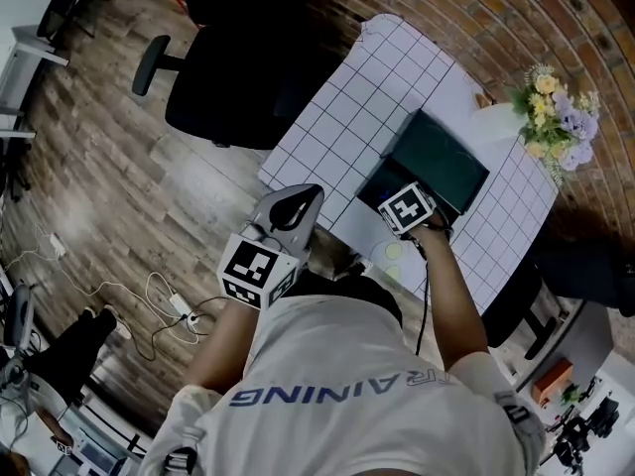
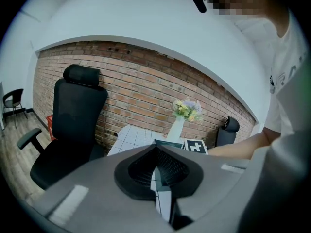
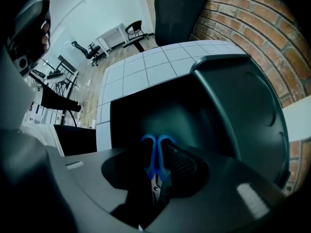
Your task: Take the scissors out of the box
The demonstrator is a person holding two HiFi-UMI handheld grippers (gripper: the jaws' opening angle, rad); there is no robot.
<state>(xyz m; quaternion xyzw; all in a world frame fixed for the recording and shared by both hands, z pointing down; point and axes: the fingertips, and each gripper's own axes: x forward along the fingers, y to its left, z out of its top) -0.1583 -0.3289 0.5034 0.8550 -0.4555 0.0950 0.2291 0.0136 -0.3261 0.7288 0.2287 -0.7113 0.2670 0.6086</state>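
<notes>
The dark box (image 1: pixel 437 162) stands open on the white grid-patterned table (image 1: pixel 367 97). At its near edge my right gripper (image 1: pixel 405 206) reaches in. In the right gripper view the blue-handled scissors (image 3: pixel 154 144) sit upright between the pads, handles away from the camera, and the right gripper (image 3: pixel 158 166) is shut on them over the box's dark inside (image 3: pixel 146 110). The raised lid (image 3: pixel 238 101) is to the right. My left gripper (image 1: pixel 298 204) hangs off the table's near edge, away from the box; its pads (image 2: pixel 156 166) meet with nothing between them.
A vase of flowers (image 1: pixel 556 117) stands on the table beyond the box. A black office chair (image 1: pixel 228 67) sits at the table's far left side. Cables (image 1: pixel 149 305) lie on the wooden floor to my left. A brick wall (image 2: pixel 146 81) runs behind the table.
</notes>
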